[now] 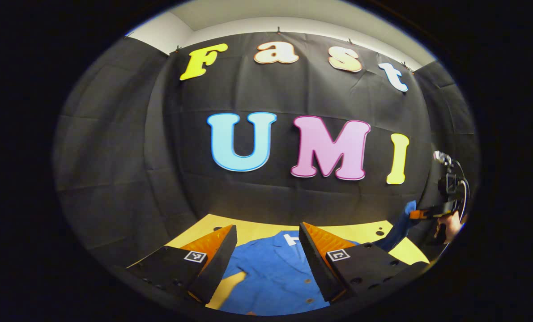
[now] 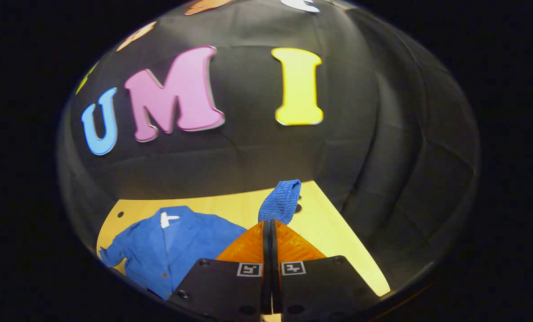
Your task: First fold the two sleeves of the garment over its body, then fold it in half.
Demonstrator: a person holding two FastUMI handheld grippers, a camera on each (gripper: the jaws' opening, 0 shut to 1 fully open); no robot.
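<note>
Left gripper view, own tool: the left gripper (image 1: 266,241) hangs above the table with its two fingers (image 1: 212,250) spread wide apart; nothing lies between them and they touch nothing
Left gripper view, garment: a blue shirt (image 1: 270,277) lies flat on the yellow table (image 1: 257,230), seen through the gap between the fingers; its collar with a white tag points toward the booth wall, and a row of buttons runs down the front
Left gripper view, other tool: far to the right the right gripper (image 1: 420,214) is held by a hand (image 1: 449,226), raised above the table edge; a blue sleeve (image 1: 400,228) rises from the shirt up to its tips
Left gripper view, near sleeve: at the lower left a strip of bare table shows between the shirt's body and its left part

Right gripper view, own tool: the right gripper (image 2: 270,226) has its fingers closed together, leaving only a thin dark seam; both press on the end of the sleeve (image 2: 282,201), whose ribbed cuff stands up just beyond the tips
Right gripper view, garment: the shirt's body (image 2: 176,250) lies spread on the table (image 2: 333,232) to the left of the fingers, collar and white tag toward the wall, the other sleeve reaching out to the left edge
Right gripper view, table: small dark holes dot the yellow surface, one just beside the lifted cuff
</note>
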